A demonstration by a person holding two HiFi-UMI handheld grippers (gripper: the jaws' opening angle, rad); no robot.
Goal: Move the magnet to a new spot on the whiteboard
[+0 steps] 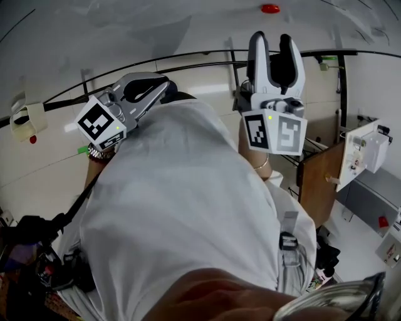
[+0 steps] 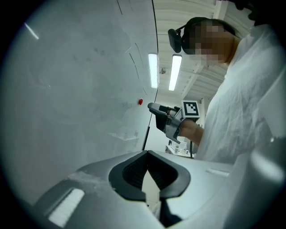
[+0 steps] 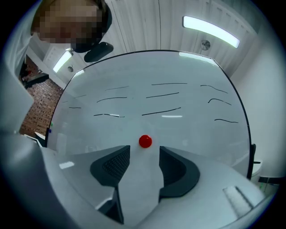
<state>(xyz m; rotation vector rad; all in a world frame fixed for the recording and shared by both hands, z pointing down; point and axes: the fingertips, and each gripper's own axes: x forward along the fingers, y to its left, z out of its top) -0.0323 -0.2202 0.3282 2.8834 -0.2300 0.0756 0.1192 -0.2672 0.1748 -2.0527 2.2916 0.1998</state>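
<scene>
A small red magnet sticks to the whiteboard, high up in the head view. My right gripper points straight up at it from just below, open and holding nothing. In the right gripper view the magnet sits on the whiteboard just beyond the gap of the right gripper, untouched. My left gripper is held off to the left, away from the magnet, shut with its tips meeting on nothing. In the left gripper view, beyond the left gripper, the magnet and right gripper show.
Black marker strokes cross the board above the magnet. A pale holder hangs by the board's left edge. A brown wooden panel and a white box stand at the right. The person's white shirt fills the lower head view.
</scene>
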